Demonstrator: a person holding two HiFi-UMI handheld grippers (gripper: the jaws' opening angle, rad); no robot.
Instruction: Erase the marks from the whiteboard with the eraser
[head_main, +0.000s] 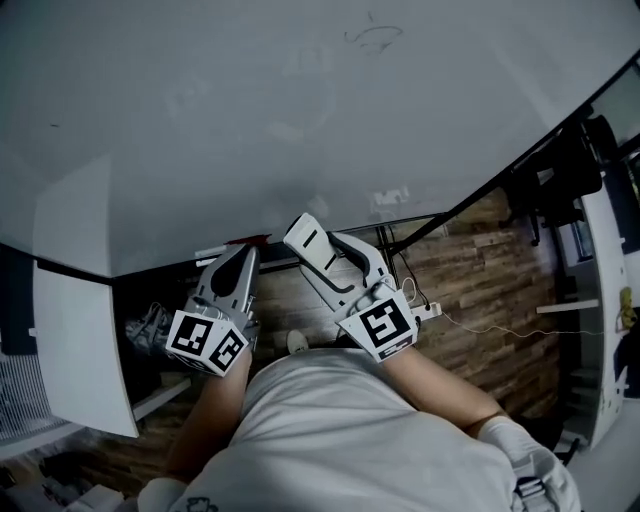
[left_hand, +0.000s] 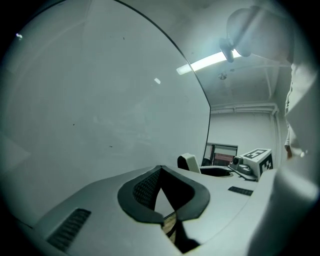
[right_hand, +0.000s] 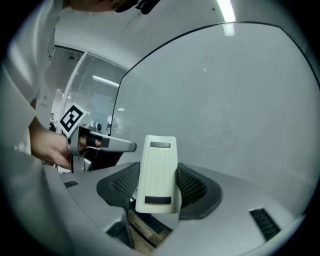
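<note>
The whiteboard (head_main: 250, 120) fills the upper head view. A thin dark scribble (head_main: 372, 38) sits near its top, and a faint smudge (head_main: 392, 196) low down. My right gripper (head_main: 318, 250) is shut on the cream eraser (head_main: 303, 235), which sits close to the board's lower edge. In the right gripper view the eraser (right_hand: 157, 172) stands upright between the black pads (right_hand: 197, 187), in front of the whiteboard (right_hand: 240, 100). My left gripper (head_main: 240, 262) hangs just left of it, shut and holding nothing; its tips (left_hand: 159, 172) meet in front of the whiteboard (left_hand: 90, 100).
A red item (head_main: 247, 240) lies on the ledge under the board. A white panel (head_main: 75, 330) stands at the left. At the right are a black stand (head_main: 560, 180) and white furniture (head_main: 610, 300). Wood-pattern floor (head_main: 480, 290) with a cable lies below.
</note>
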